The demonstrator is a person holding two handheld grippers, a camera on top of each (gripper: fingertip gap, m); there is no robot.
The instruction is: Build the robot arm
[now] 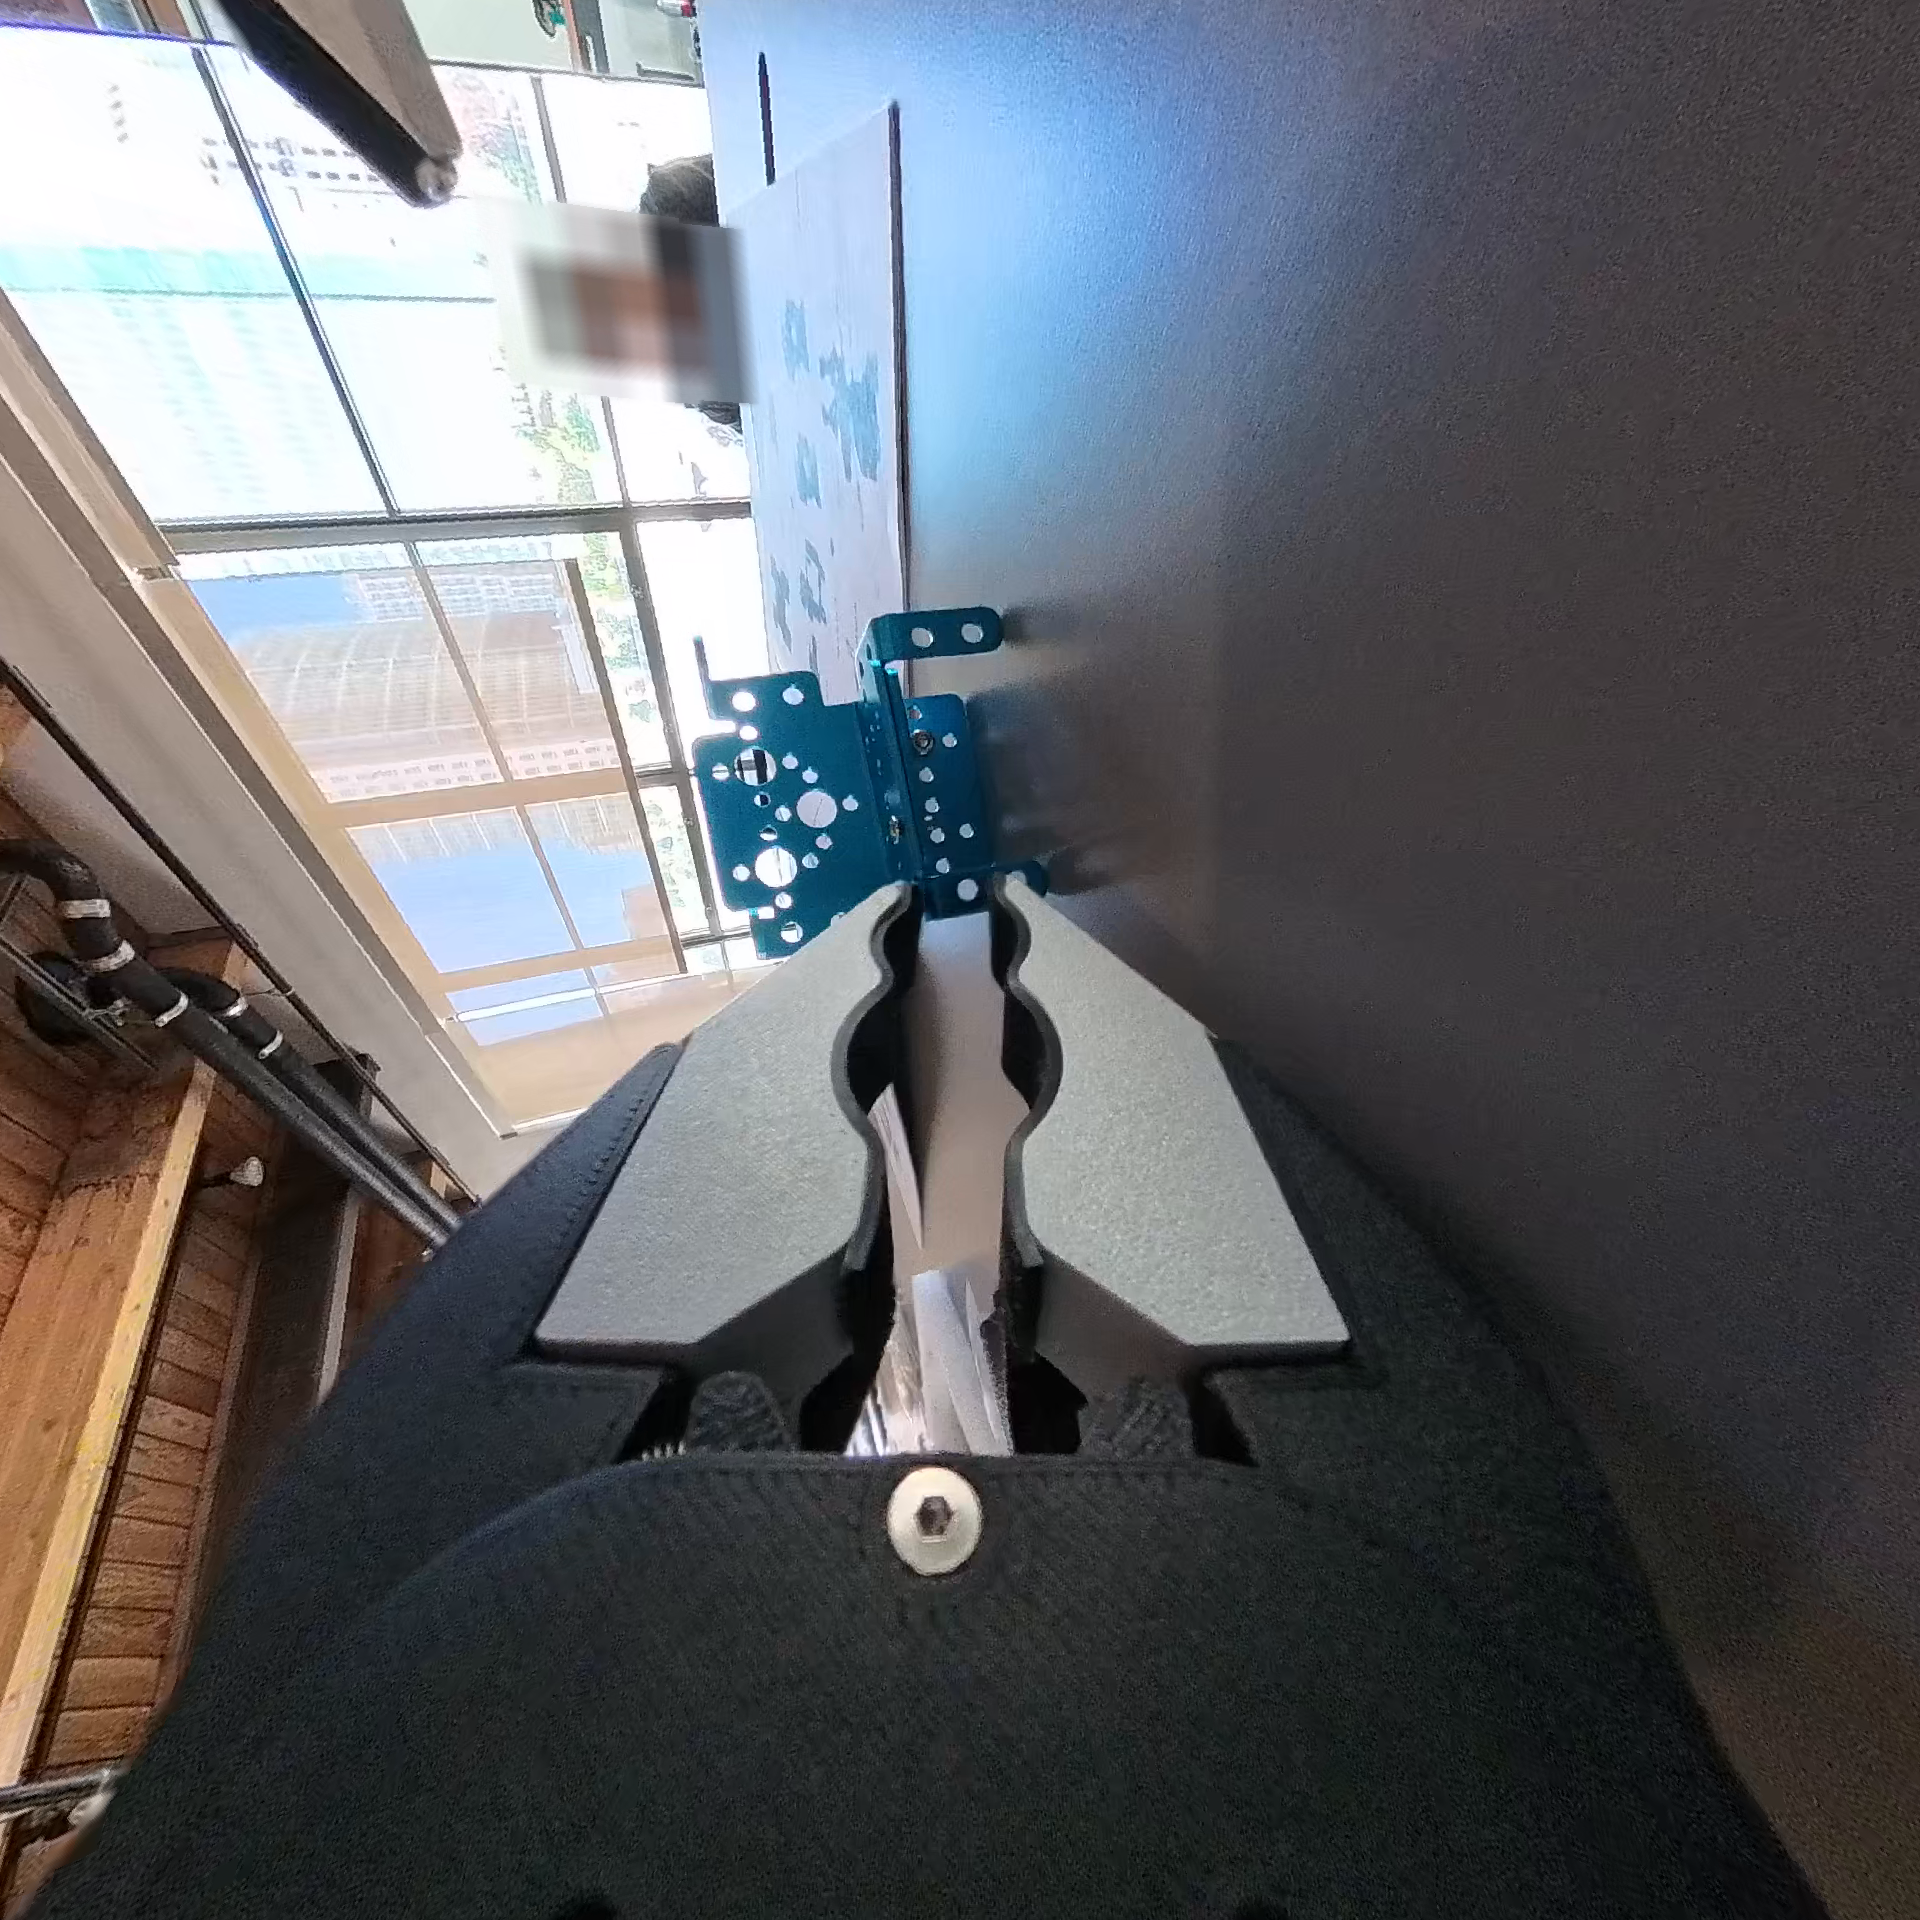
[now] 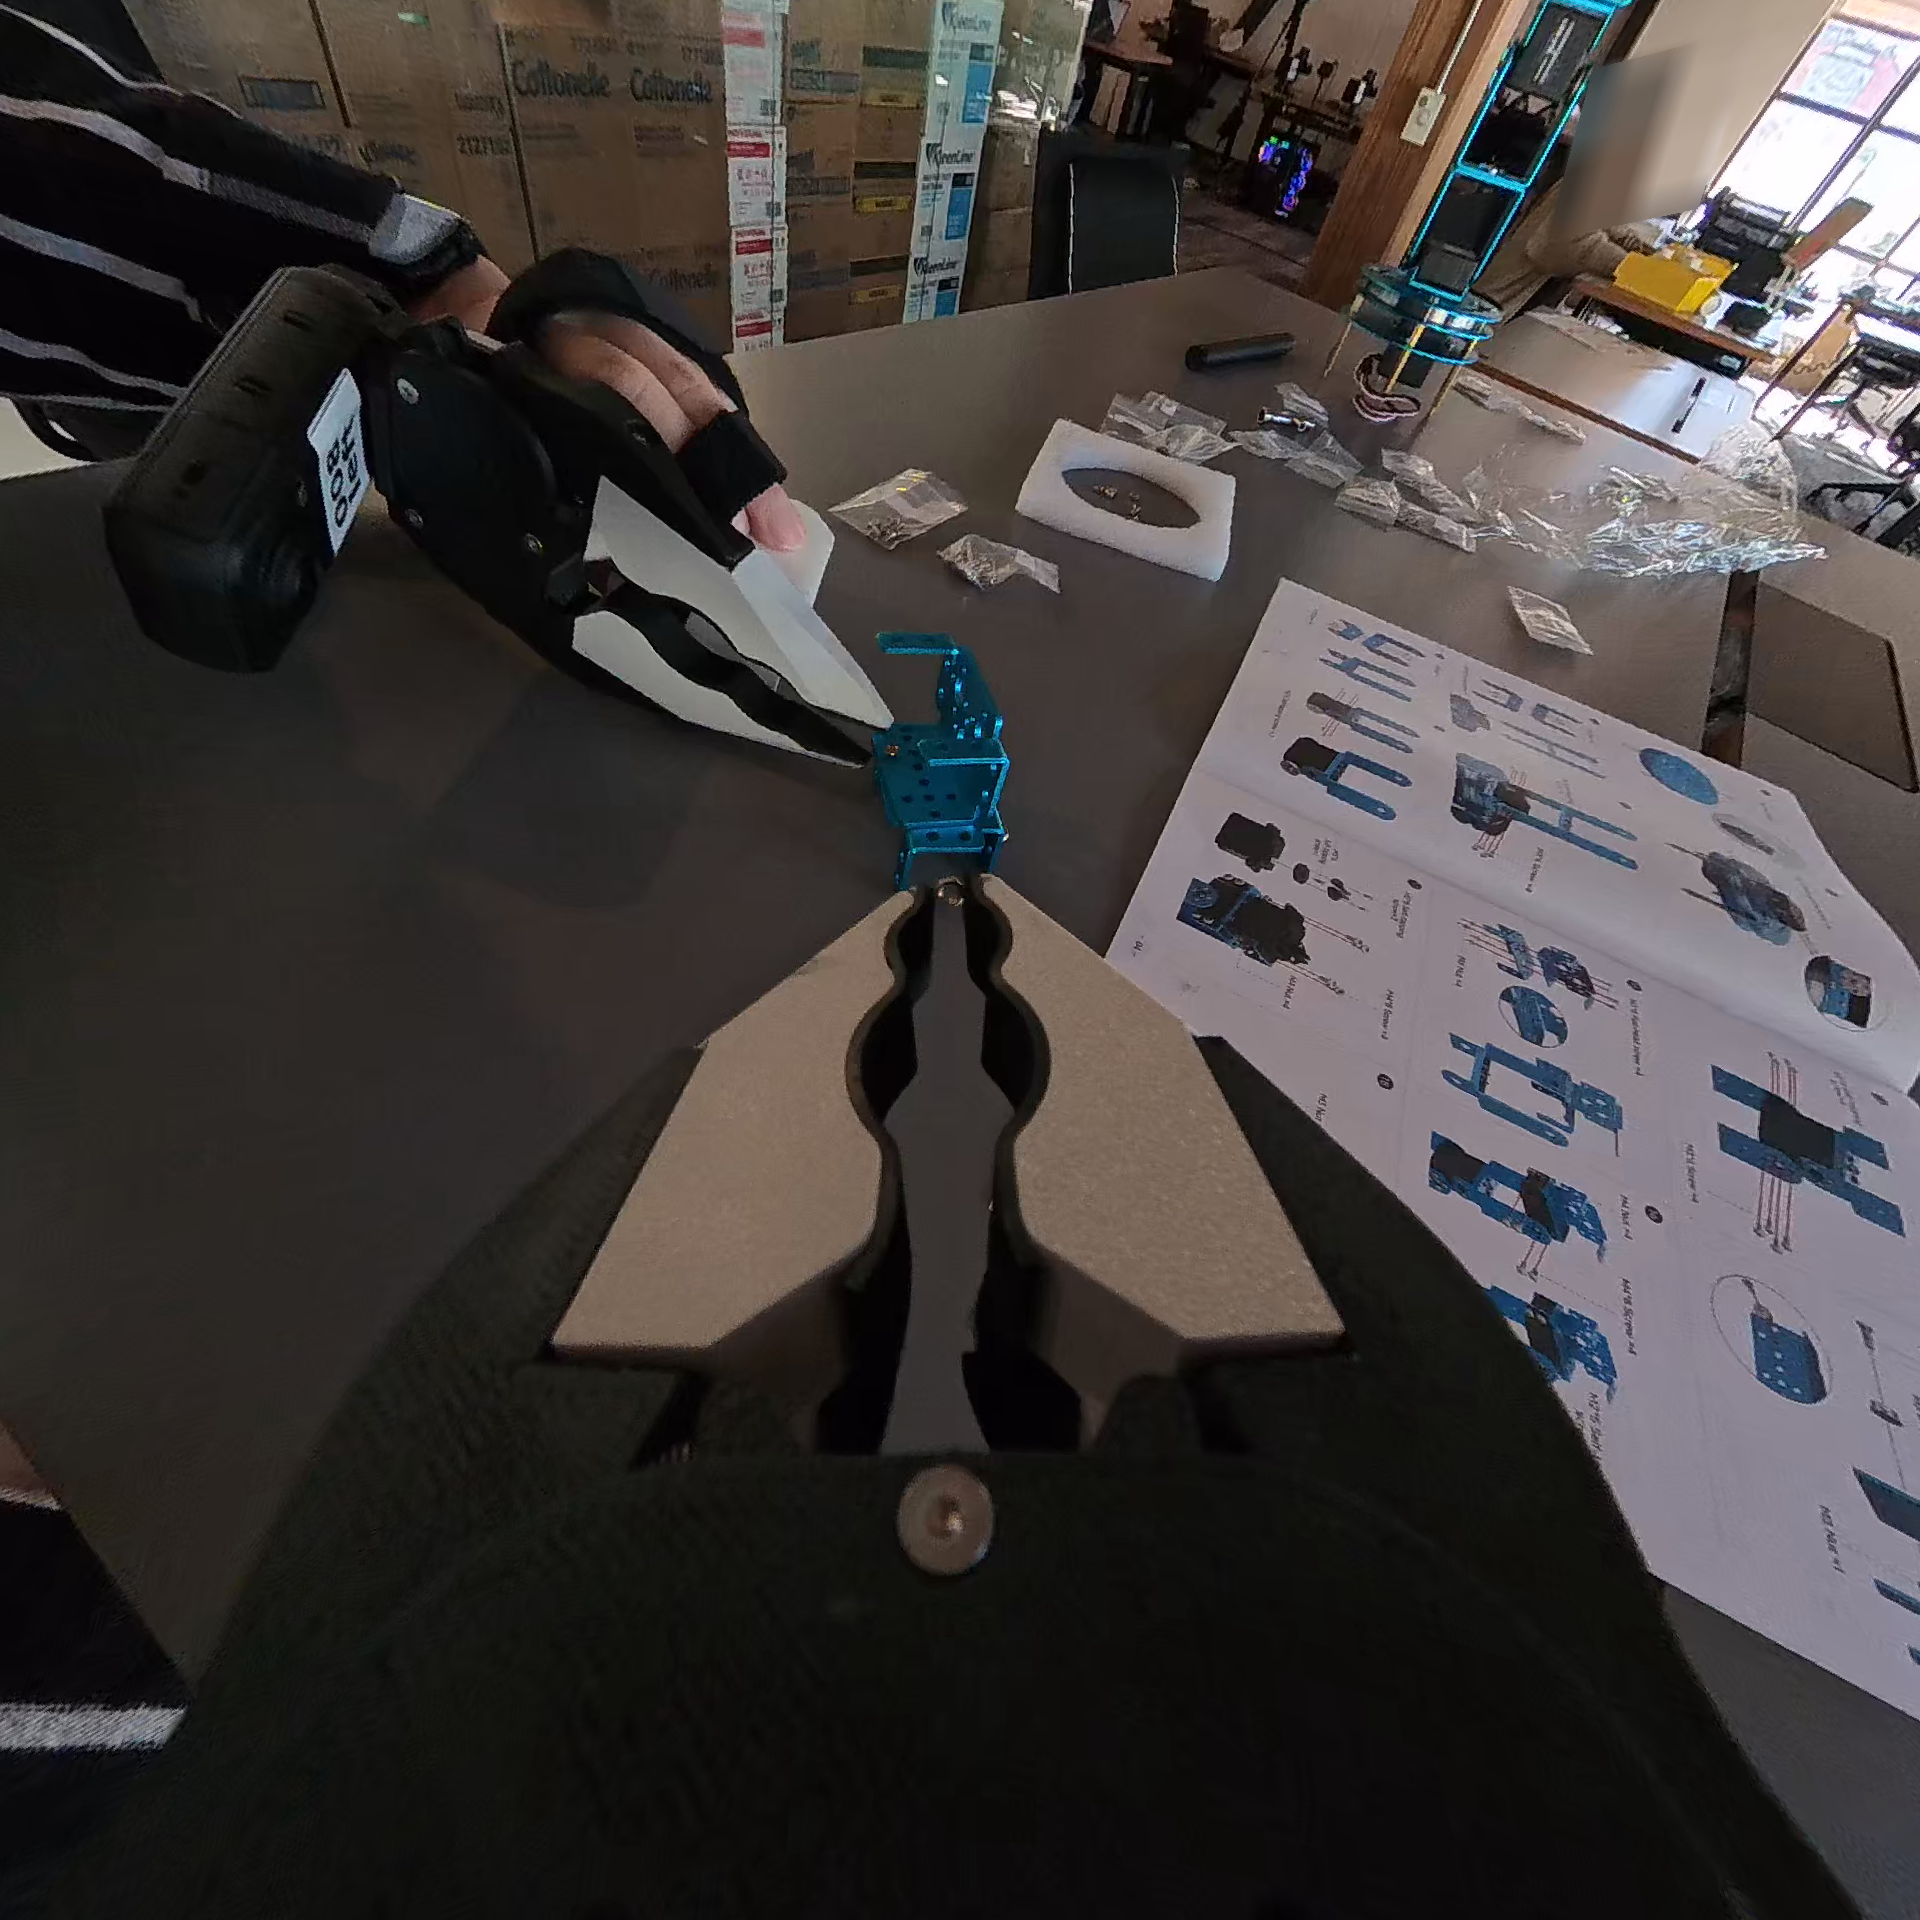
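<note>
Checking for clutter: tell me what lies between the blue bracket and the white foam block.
Bare table separates bracket and foam block, per the right wrist view.

A blue, hole-dotted metal bracket [image 2: 945, 769] sits on the dark grey counter [image 2: 416, 831]. To the right lies a white instruction sheet [image 2: 1507, 1039] printed with blue and black diagrams. Far off, white foam [image 2: 1127, 499].

A workshop or robotics lab is showing here: stacked cardboard boxes [image 2: 644, 156] are lining the back wall, an assembly instruction sheet [image 2: 1538, 1039] and small bags of screws [image 2: 899, 506] are lying on a grey table [image 2: 416, 935], a blue-framed tower structure [image 2: 1475, 197] is standing beyond, and large windows [image 1: 343, 436] are lighting cluttered workbenches [image 2: 1704, 301].
</note>
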